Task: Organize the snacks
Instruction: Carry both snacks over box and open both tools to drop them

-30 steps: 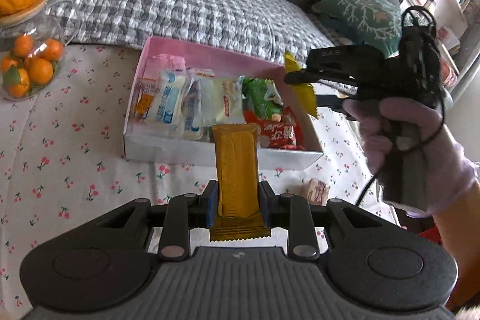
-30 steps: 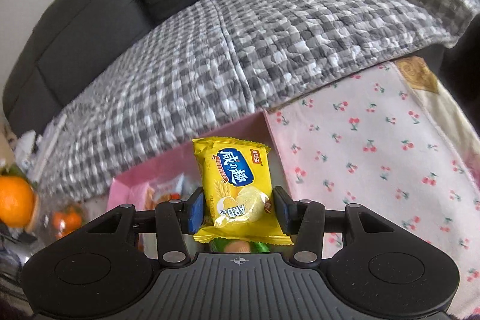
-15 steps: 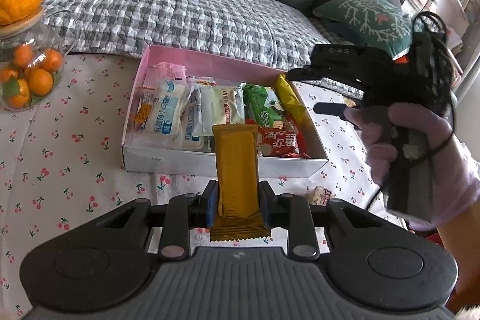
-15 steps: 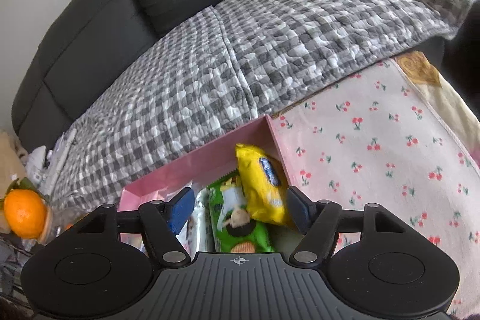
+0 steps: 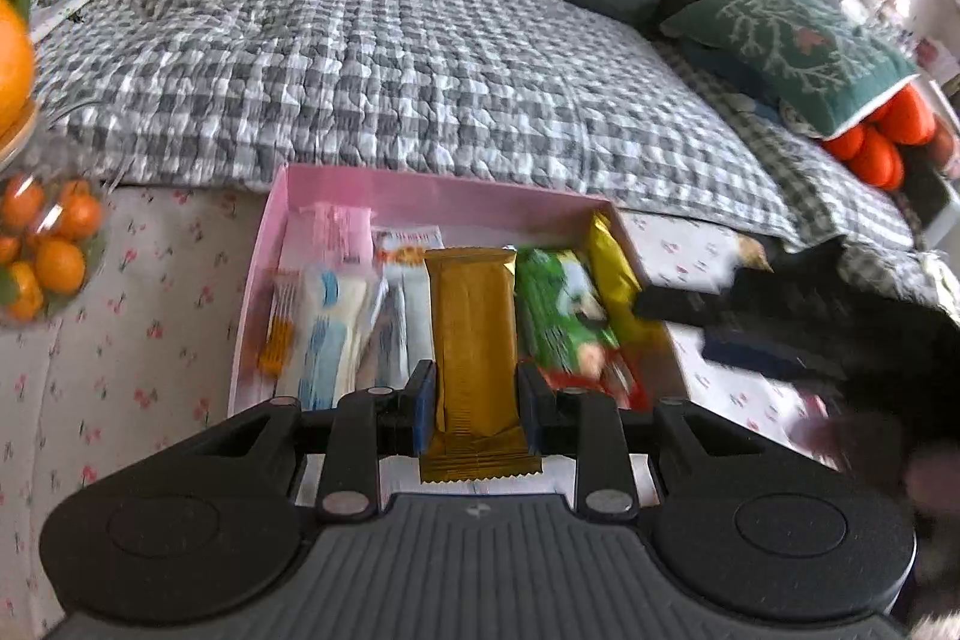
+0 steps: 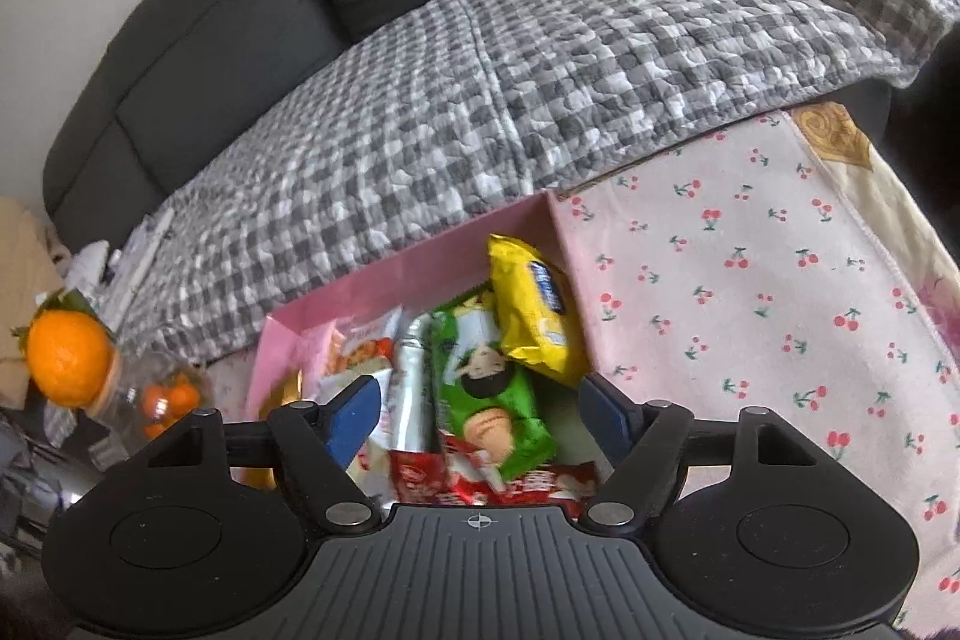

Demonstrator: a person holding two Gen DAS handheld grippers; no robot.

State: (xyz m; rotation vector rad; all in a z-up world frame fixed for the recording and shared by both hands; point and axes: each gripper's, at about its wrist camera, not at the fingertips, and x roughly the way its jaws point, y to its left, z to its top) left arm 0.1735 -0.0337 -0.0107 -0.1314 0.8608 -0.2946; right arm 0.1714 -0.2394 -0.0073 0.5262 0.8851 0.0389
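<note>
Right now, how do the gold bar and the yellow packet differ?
The gold bar is clamped upright in the left claw; the yellow packet lies loose in the pink box, free of the opening right claw. The gold bar is plain; the yellow packet carries a blue label. Both are sealed snacks.

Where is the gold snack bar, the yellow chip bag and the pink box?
gold snack bar (image 5: 474,334), left wrist view, middle of its wrapper
yellow chip bag (image 6: 531,307), right wrist view, middle of its front
pink box (image 5: 432,190), left wrist view, its far wall
</note>
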